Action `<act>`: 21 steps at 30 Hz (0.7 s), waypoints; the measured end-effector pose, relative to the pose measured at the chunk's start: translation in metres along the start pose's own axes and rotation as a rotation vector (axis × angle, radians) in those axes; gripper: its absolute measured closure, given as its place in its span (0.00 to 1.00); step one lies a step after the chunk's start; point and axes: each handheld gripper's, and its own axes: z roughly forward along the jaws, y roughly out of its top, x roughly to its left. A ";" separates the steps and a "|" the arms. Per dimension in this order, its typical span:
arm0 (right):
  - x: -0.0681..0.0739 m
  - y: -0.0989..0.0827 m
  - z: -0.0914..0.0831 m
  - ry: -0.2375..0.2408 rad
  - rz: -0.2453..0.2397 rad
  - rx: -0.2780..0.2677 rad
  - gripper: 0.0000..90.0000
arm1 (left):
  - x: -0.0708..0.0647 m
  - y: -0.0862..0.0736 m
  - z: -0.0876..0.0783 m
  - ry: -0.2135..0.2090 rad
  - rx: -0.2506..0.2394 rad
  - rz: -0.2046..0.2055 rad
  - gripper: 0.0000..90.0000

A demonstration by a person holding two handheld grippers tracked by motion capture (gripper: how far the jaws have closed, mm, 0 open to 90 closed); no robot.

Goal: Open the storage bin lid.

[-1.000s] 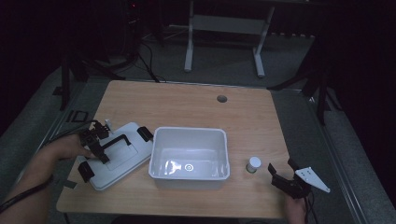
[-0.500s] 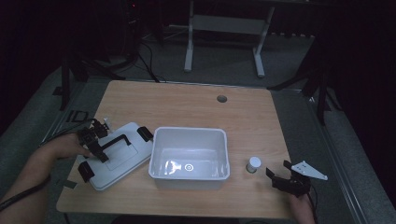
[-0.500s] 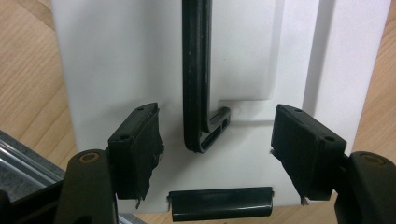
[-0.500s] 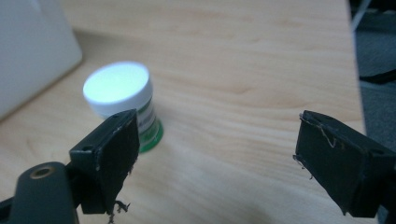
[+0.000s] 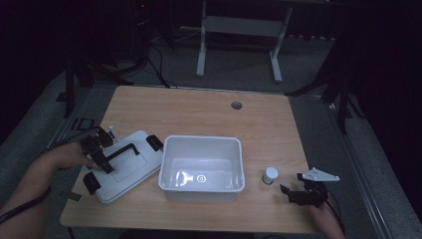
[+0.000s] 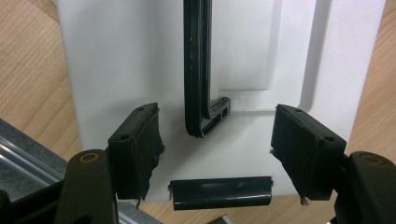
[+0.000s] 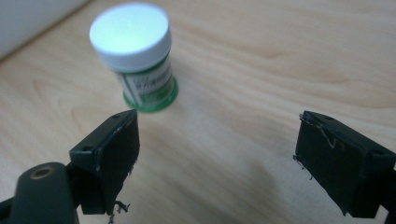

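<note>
Right gripper (image 7: 215, 154): jaws wide apart, nothing between them, low over the table (image 5: 199, 109). Just ahead of it, toward its left jaw, we see a small jar (image 7: 135, 56) with a white cap and green label, upright on the wood, apart from both pads. In the high view the jar (image 5: 270, 175) stands between this gripper (image 5: 293, 191) and the white tub (image 5: 201, 169), close to the tub's right wall.

Left gripper (image 6: 215, 154): jaws also apart, poised over the tub's lid (image 6: 116, 56), which lies flat on the table left of the tub. The black handle (image 6: 198, 70) runs straight ahead between the jaws; its bent end sits between the pads, untouched as far as we can tell. A black latch (image 6: 219, 193) lies at the lid's near edge, under the gripper.

We judge the step as an approach: right gripper lining up on the jar, left one waiting at the handle. Next move likely calls for the right gripper to swing left, straddle the jar below its cap and close, keeping it upright.
</note>
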 end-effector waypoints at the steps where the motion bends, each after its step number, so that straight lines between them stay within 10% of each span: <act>1: 0.000 0.001 0.001 0.015 -0.009 0.020 0.15 | 0.000 0.000 0.000 -0.002 -0.002 -0.001 0.36; 12: -0.004 0.012 0.006 0.027 -0.087 0.253 0.15 | 0.001 -0.001 0.000 0.009 0.014 -0.008 0.36; 21: -0.005 0.022 0.005 -0.024 0.005 0.492 0.15 | 0.001 -0.003 -0.005 0.015 0.029 -0.006 0.36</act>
